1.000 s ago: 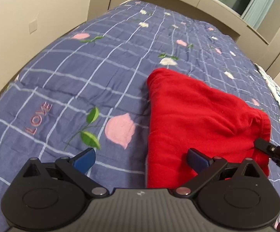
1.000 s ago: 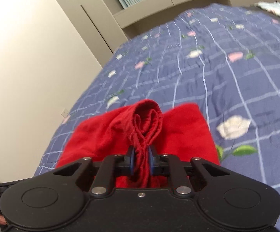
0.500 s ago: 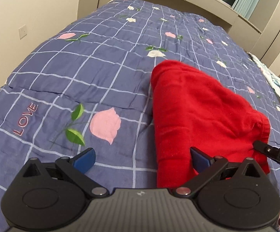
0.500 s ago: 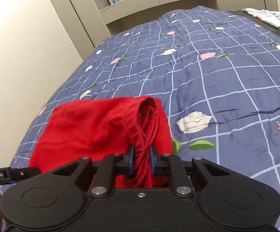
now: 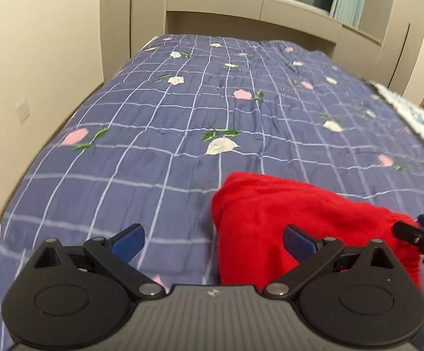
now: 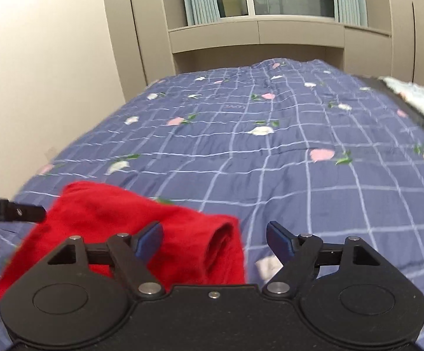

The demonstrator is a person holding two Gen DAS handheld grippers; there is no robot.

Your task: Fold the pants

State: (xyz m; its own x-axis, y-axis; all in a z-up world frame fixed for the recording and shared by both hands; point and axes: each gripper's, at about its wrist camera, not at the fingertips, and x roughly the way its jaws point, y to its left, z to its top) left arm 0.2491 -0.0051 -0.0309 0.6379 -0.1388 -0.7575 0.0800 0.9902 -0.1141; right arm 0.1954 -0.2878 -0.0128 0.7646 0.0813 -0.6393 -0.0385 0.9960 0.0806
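Observation:
The red pants [image 5: 285, 213] lie folded into a thick bundle on the blue checked quilt [image 5: 182, 122], near the bed's front edge. My left gripper [image 5: 212, 241] stands open above the bundle's left edge, its right finger over the red cloth, nothing pinched. In the right wrist view the red pants [image 6: 118, 216] lie low and left, their rolled end between the fingers. My right gripper [image 6: 215, 238] has its jaws opening, and the blue pads stand clear of the cloth. The right gripper's tip [image 5: 417, 234] shows at the bundle's right end in the left view.
The quilt [image 6: 270, 152] stretches far ahead to beige cupboards [image 6: 256, 35] under a curtained window. A beige wall [image 5: 36, 58] runs close along the left. A pale patterned cloth [image 6: 417, 99] lies off the bed's right edge.
My right gripper has let go of the bunched red cloth and its jaws have spread wide. Both views have swung up and squared toward the window. The left gripper stayed open.

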